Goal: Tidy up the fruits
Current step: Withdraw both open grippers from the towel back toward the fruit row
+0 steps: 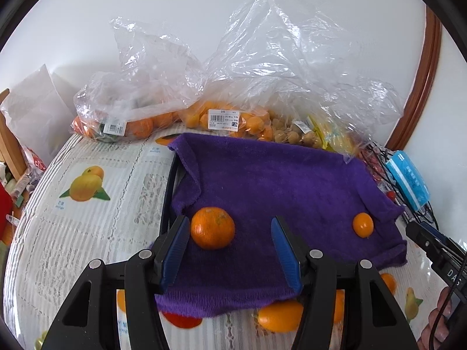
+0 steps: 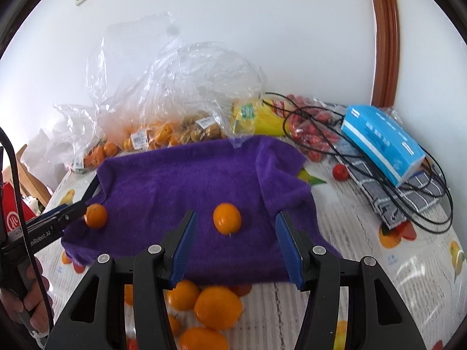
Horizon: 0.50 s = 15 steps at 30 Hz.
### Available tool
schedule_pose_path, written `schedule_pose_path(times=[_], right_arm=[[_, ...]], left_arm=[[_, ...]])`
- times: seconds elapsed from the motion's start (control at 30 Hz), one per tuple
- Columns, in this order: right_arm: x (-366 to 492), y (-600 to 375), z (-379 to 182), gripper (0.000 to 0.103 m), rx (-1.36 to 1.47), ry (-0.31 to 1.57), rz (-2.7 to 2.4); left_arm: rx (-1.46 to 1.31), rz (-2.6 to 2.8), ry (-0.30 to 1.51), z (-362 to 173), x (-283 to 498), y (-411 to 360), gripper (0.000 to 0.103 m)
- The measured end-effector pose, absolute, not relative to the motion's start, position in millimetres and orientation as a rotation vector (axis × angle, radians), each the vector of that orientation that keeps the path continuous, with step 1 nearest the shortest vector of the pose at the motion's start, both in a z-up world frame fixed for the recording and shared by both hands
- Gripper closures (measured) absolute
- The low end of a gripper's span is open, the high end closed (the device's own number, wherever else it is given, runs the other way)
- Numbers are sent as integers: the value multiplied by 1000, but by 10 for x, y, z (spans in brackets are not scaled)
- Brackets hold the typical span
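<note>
A purple towel (image 1: 262, 175) is spread on the table. On it lies a mandarin (image 1: 212, 227), between the fingers of my left gripper (image 1: 230, 223) and close to the left pad; the right pad stands well clear, so the gripper is open. Further right on the towel sits a small kumquat (image 1: 363, 224). In the right wrist view that kumquat (image 2: 227, 218) rests on the towel (image 2: 181, 175) between the fingers of my right gripper (image 2: 236, 216), which is open with a gap on both sides. The left gripper (image 2: 76, 208) shows there beside the mandarin (image 2: 95, 215).
Clear plastic bags of oranges (image 1: 137, 125), kumquats (image 1: 224, 119) and other fruit line the back wall. A blue tissue pack (image 2: 382, 143), black cable (image 2: 408, 204), bagged cherry tomatoes (image 2: 309, 134) and one loose tomato (image 2: 340, 172) lie right of the towel. The tablecloth (image 1: 87, 233) carries printed fruit pictures.
</note>
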State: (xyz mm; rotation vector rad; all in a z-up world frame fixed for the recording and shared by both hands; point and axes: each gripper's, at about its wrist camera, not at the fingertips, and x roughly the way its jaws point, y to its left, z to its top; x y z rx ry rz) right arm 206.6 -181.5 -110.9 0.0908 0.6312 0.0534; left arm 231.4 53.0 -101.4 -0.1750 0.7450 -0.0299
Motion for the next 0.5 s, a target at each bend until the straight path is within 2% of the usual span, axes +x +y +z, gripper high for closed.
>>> schedule_pose_path(times=[0.5], right_arm=[[1454,-1817,-1462,49,110,717,113]], left_arm=[[-180,6,769,-1052,1647,805,37]])
